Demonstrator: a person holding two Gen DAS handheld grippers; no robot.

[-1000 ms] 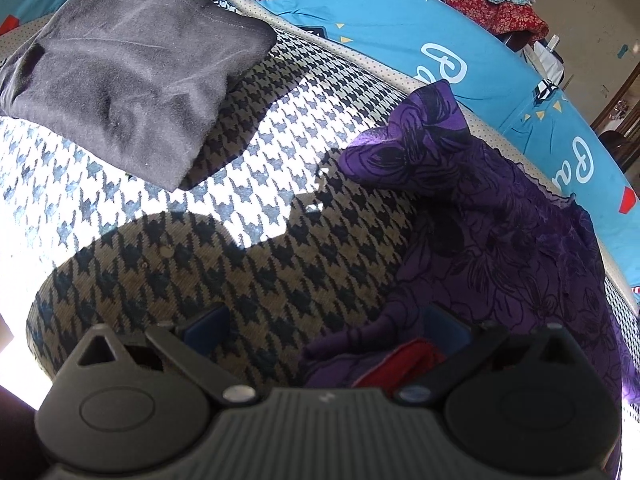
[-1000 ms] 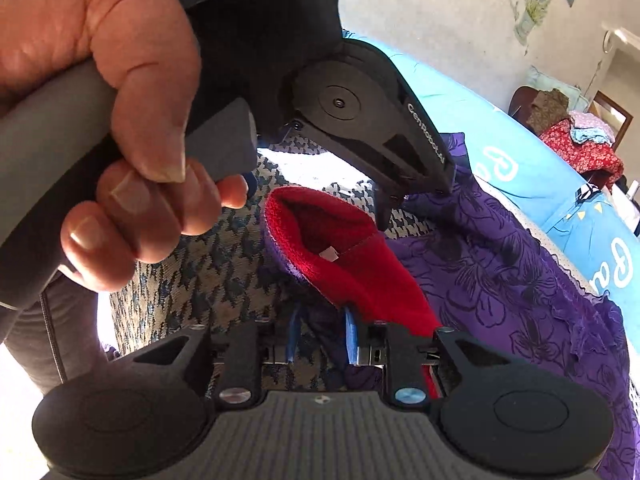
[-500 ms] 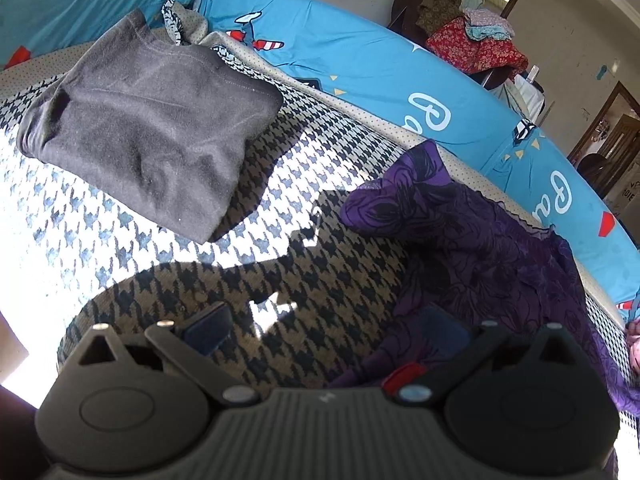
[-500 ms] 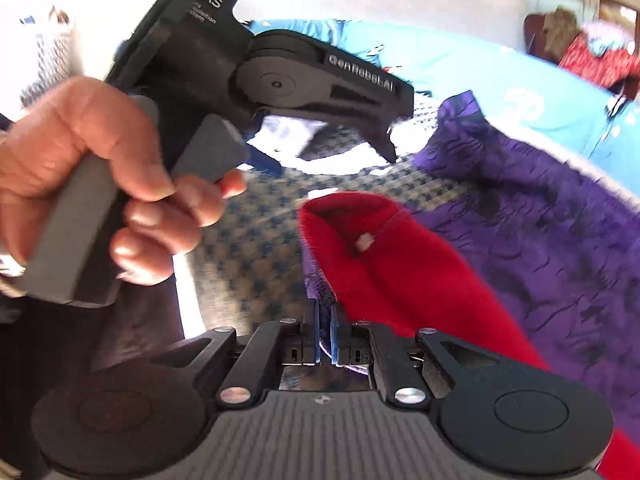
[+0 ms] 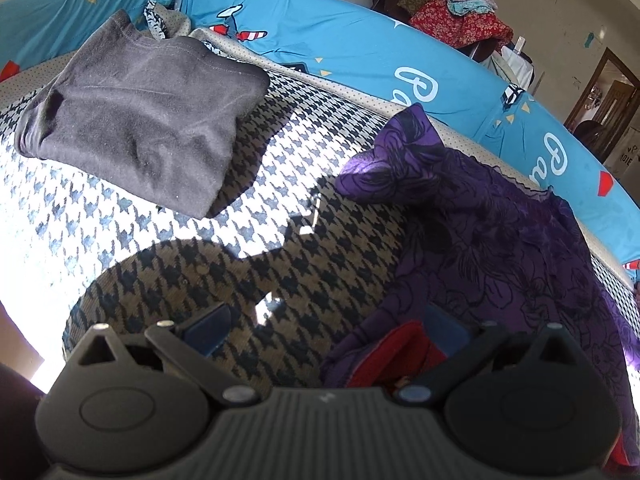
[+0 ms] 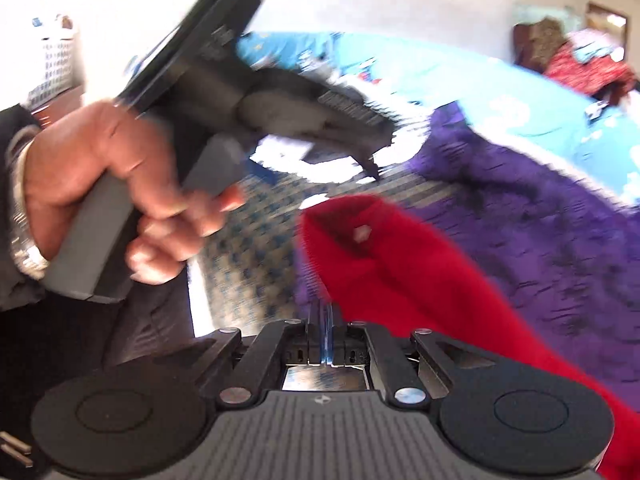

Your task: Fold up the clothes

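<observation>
A purple flowered garment (image 5: pixel 500 232) with a red lining (image 6: pixel 400 264) lies crumpled on the houndstooth blanket (image 5: pixel 280 248). My right gripper (image 6: pixel 324 314) is shut on the garment's near edge, and the red lining rises from its jaws. My left gripper (image 5: pixel 326 322) is open, its pads far apart, with the garment's hem bunched against the right pad (image 5: pixel 444 326). In the blurred right wrist view a hand (image 6: pixel 100 184) holds the left gripper (image 6: pixel 370 160) above the blanket, left of the garment.
A folded grey garment (image 5: pixel 136 120) lies at the far left of the blanket. A blue printed sheet (image 5: pixel 340 40) covers the bed behind. A chair with piled clothes (image 5: pixel 452 16) stands by the wall, and a white basket (image 6: pixel 60 60) at the left.
The right jaws have closed on the garment's edge and lifted it, the wrist rolling. The left gripper has drawn back a little, still open.
</observation>
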